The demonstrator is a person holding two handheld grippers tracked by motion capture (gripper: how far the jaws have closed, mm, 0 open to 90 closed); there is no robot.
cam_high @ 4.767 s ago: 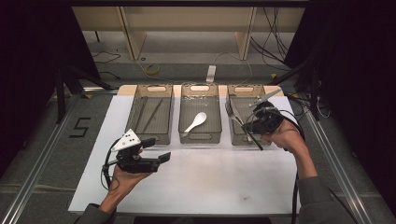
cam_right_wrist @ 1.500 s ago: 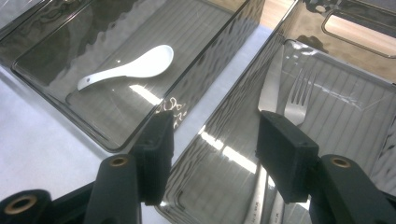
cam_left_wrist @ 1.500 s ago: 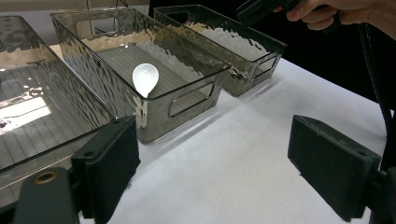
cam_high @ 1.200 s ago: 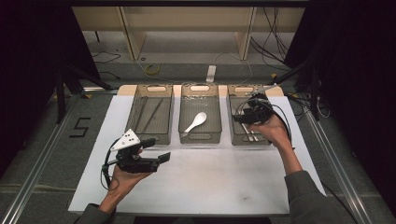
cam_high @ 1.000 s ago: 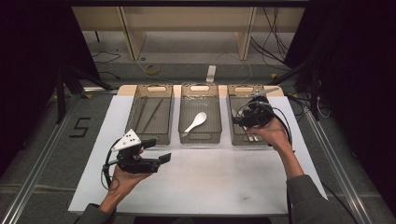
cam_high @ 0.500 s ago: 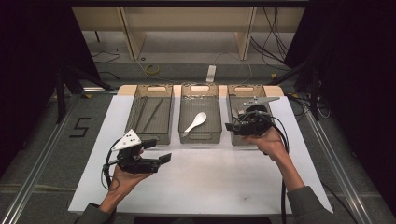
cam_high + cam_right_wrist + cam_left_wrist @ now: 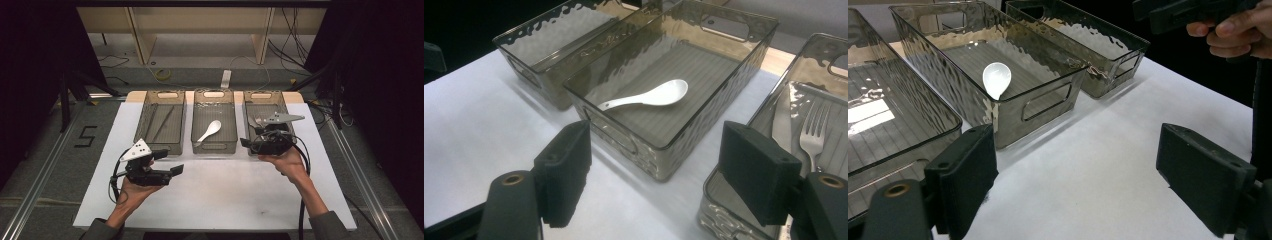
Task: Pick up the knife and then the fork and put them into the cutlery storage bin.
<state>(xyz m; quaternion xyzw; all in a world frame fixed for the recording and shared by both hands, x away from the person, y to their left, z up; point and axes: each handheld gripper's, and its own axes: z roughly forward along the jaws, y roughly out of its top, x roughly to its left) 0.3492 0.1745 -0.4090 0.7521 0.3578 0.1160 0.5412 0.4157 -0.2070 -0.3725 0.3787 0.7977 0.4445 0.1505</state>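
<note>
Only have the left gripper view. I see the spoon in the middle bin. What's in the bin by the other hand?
Observer: The right bin holds a fork and what looks like a knife, both lying flat.
Operator: Right gripper carrying anything?
Observer: No. The right gripper is open. Its fingers have just been opening, and nothing is between them.
Operator: Left bin?
Observer: The left bin holds thin dark sticks, probably chopsticks.
</note>
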